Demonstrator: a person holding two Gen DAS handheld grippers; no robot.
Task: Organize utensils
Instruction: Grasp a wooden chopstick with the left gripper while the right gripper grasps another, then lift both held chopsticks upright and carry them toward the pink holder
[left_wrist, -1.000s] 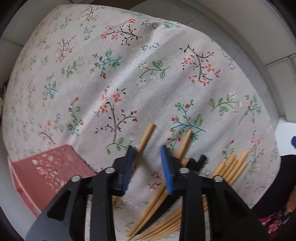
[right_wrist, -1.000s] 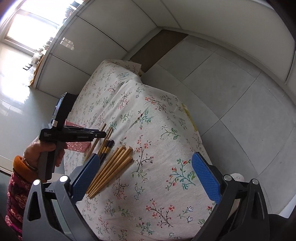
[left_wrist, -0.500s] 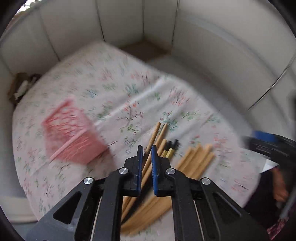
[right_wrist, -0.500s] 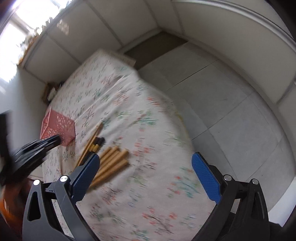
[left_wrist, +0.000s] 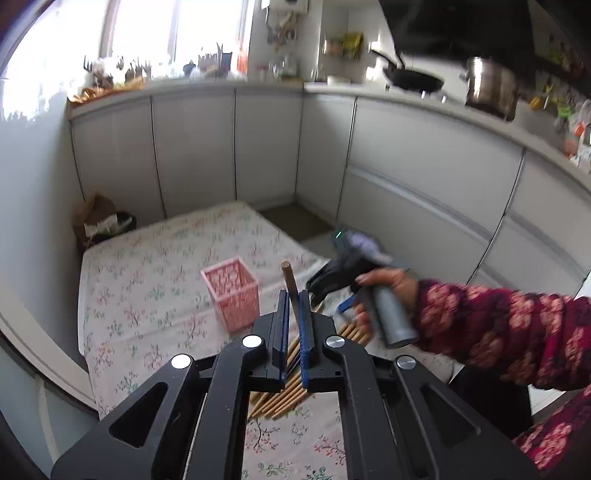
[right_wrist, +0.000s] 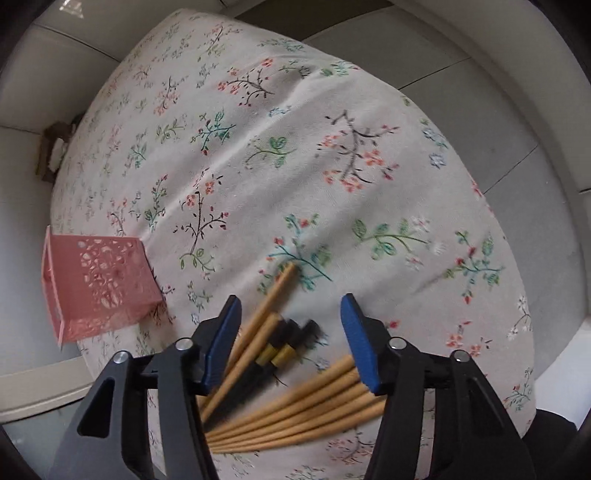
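Left wrist view, floral tablecloth (left_wrist: 147, 295), grey cabinets (left_wrist: 424, 177), kitchen counter (left_wrist: 332, 86)

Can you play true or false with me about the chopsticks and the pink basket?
1. The left tongs are pinching one wooden chopstick. True.
2. The right tongs are squeezing a bundle of chopsticks. False: they are open, above the chopsticks on the cloth.
3. The pink basket stands upright on the flowered cloth. True.
4. The pink basket is full of chopsticks. False: none stick out of it; its inside cannot be seen.
5. Two chopsticks with dark ends lie among the wooden ones. True.
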